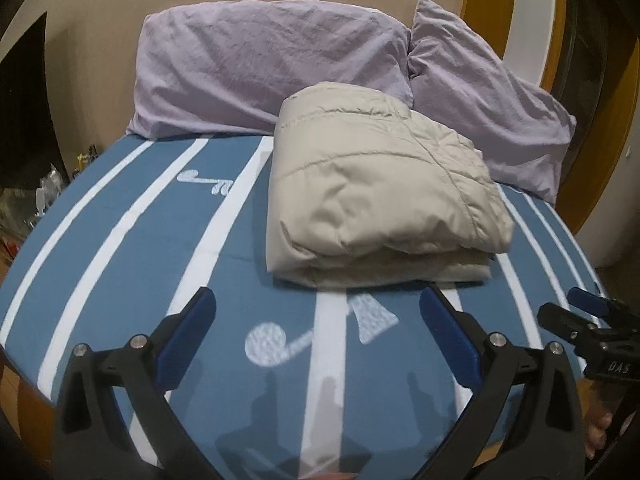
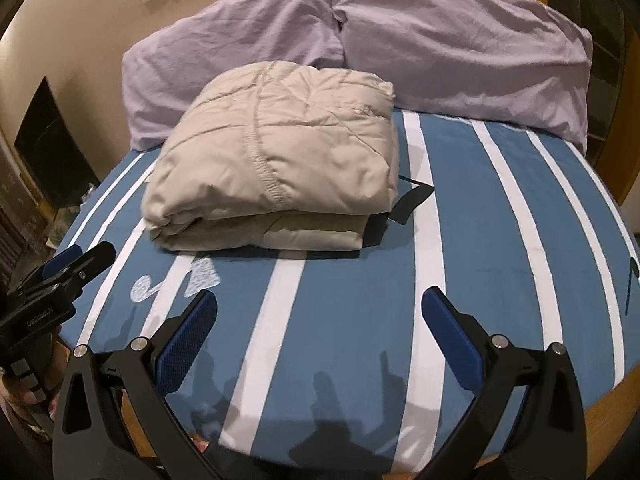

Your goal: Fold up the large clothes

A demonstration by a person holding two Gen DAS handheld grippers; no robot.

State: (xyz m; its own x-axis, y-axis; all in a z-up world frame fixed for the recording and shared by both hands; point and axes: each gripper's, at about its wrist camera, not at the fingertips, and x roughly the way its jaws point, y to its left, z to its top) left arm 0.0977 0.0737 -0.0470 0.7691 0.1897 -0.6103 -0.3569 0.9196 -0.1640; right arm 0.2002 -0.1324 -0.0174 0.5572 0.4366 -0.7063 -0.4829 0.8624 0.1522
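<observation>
A beige padded jacket [image 1: 376,192] lies folded into a thick bundle on the blue and white striped bed [image 1: 120,248]. In the right wrist view the same jacket [image 2: 276,156] sits left of centre, with a black strap [image 2: 412,200] poking out at its right side. My left gripper [image 1: 318,308] hovers above the sheet in front of the bundle, jaws wide apart with nothing between them. My right gripper [image 2: 320,308] is also open and holds nothing, short of the jacket. Each gripper shows at the edge of the other's view, apart from the jacket.
Two lilac pillows [image 1: 264,64] [image 2: 460,40] lean against the wall behind the jacket. The bed's wooden frame [image 2: 608,408] shows at the near right edge. Clutter sits on the floor left of the bed [image 1: 44,196]. A wooden door frame [image 1: 592,160] stands at the right.
</observation>
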